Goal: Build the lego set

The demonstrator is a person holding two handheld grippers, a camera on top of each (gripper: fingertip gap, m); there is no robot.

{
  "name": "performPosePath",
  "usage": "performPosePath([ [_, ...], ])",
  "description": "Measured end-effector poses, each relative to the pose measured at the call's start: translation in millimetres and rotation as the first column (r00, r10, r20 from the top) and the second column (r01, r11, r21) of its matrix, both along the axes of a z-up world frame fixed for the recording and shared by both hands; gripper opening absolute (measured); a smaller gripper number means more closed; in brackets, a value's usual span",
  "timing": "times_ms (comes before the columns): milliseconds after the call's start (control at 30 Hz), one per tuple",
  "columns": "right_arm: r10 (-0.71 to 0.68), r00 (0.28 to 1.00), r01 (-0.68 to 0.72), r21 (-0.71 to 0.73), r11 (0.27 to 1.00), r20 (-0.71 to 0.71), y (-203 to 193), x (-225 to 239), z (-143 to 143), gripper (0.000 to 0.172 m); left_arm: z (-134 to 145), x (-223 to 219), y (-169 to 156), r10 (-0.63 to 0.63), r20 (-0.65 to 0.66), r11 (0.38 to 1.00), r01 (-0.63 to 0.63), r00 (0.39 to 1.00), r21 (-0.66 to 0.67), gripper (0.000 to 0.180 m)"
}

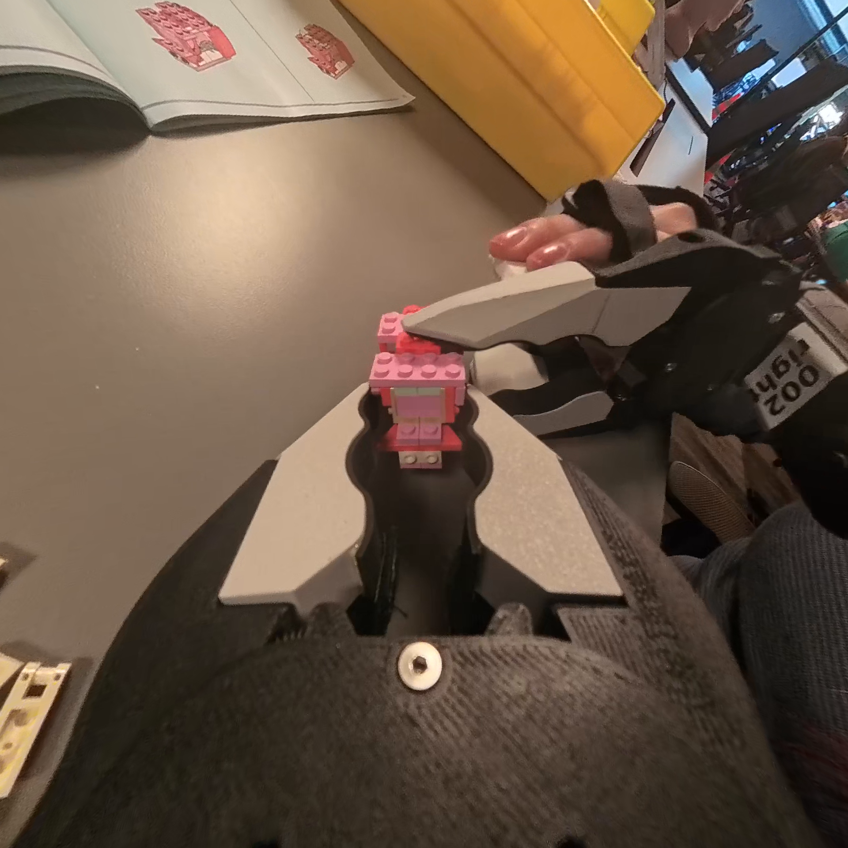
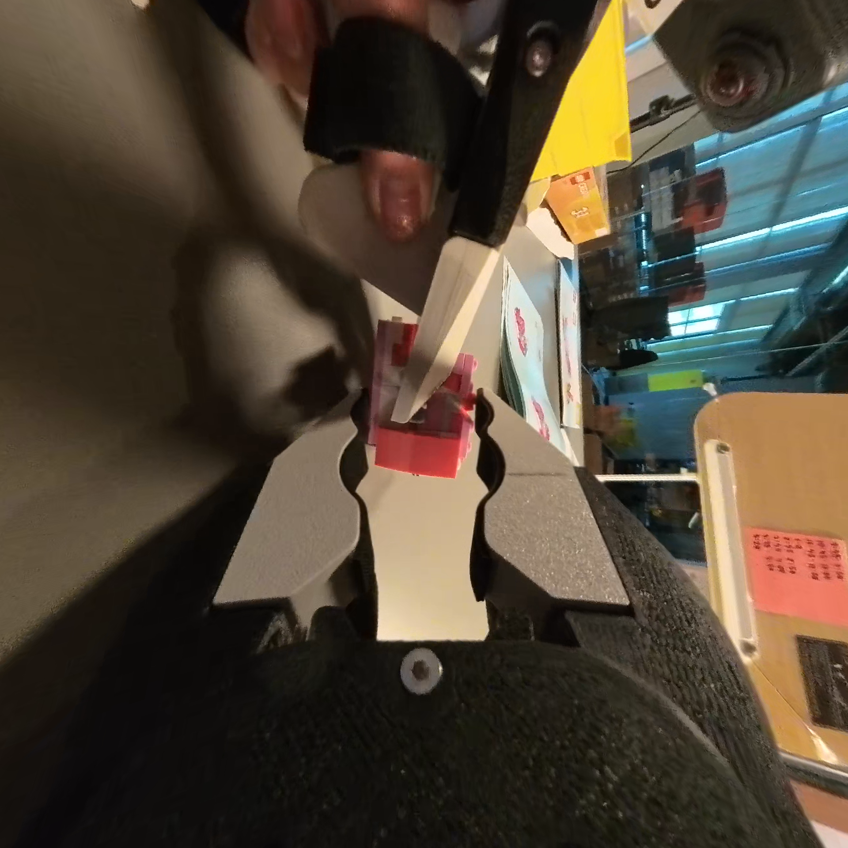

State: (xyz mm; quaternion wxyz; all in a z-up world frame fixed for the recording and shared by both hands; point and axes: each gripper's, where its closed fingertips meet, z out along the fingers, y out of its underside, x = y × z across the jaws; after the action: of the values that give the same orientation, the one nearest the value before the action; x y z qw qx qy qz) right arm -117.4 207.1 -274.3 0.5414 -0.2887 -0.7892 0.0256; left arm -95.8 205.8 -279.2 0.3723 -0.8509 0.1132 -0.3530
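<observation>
The left gripper [image 1: 420, 404] clenched a pink-and-red toy-brick model [image 1: 415, 399] by its sides. The right gripper [image 2: 420, 413] straddled the model's far end; whether its pads pressed was unclear. Bare grey table [image 1: 183, 275] lay open left of the model.

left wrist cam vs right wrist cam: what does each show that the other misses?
Only the left wrist view shows the pink-and-red brick model's front face, clamped between the left gripper's pads, and the whole right gripper from the side, its upper finger lying on the studded top.

Only the right wrist view shows the model's red underside between the right gripper's own fingers, a tan box and windows.

Both show the model, the open instruction booklet and the yellow bin.
</observation>
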Motion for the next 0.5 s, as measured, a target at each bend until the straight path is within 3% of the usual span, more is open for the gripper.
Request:
performPosePath([
  [367, -0.028, 0.999, 0.029, -0.033, 0.999, 0.036, 0.0, 2.6, -0.6, 0.043, -0.9, 1.6, -1.0, -0.005, -0.014, 1.0, 0.005, 1.0, 0.001, 0.034],
  [500, -0.022, 1.0, 0.023, -0.114, 0.993, 0.009, -2.8, 1.7, 1.8, 0.043, 2.9, 1.7, -0.9, 0.004, 0.024, 1.0, -0.004, 1.0, 0.008, 0.035],
])
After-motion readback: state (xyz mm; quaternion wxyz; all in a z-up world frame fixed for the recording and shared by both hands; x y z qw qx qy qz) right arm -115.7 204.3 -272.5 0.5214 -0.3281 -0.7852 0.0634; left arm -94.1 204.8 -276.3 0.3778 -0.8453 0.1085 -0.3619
